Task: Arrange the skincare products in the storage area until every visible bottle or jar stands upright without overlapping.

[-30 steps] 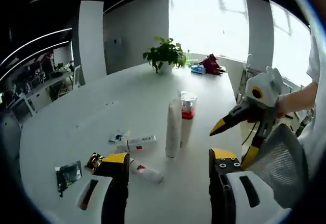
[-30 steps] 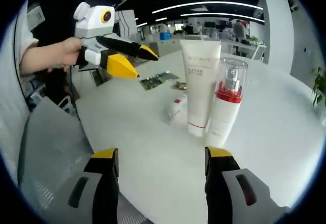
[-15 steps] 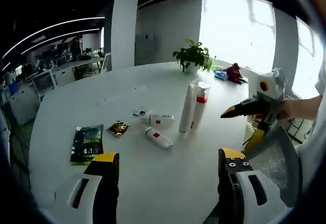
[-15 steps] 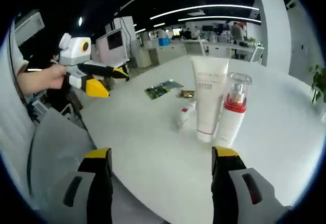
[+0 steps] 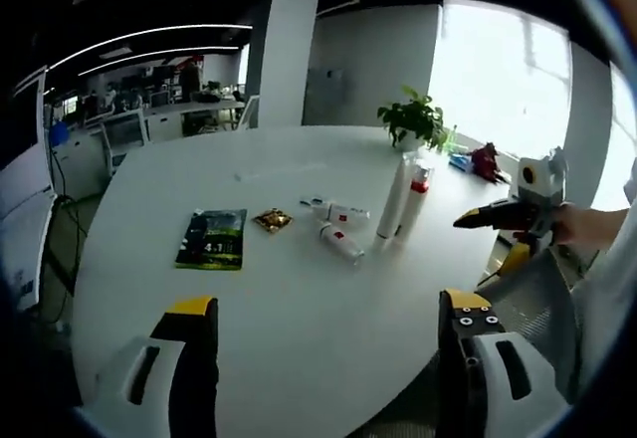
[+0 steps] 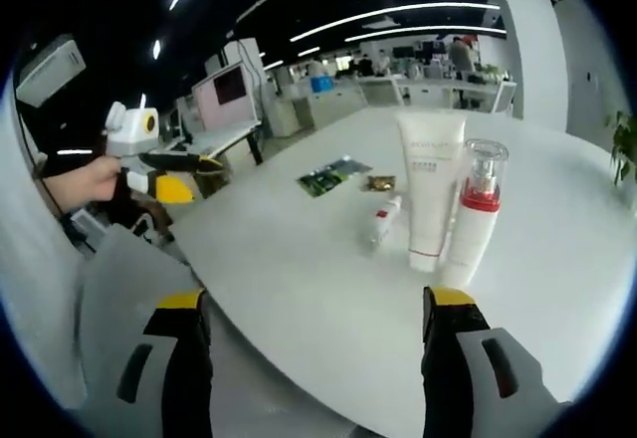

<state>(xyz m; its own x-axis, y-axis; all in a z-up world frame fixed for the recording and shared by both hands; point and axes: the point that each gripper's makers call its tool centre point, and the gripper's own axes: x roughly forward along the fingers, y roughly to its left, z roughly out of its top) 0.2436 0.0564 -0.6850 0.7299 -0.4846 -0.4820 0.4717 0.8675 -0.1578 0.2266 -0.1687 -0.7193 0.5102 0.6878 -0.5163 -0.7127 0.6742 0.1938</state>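
Change: both tools have drawn back from the products.
Left tool (image 5: 323,333): wide apart, holding nothing.
Right tool (image 6: 314,333): wide, nothing held.
Tube (image 6: 430,189), pump bottle (image 6: 476,209): upright, side by side.
Small tubes (image 5: 341,243): lying flat on the surface (image 5: 299,299), probably next.

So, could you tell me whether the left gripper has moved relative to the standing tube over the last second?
Yes. In the right gripper view the left gripper has drawn back from the standing tube, off past the table edge.

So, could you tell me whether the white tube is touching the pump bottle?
Cannot tell. In the right gripper view the tube and bottle stand side by side, edges meeting with no clear gap.
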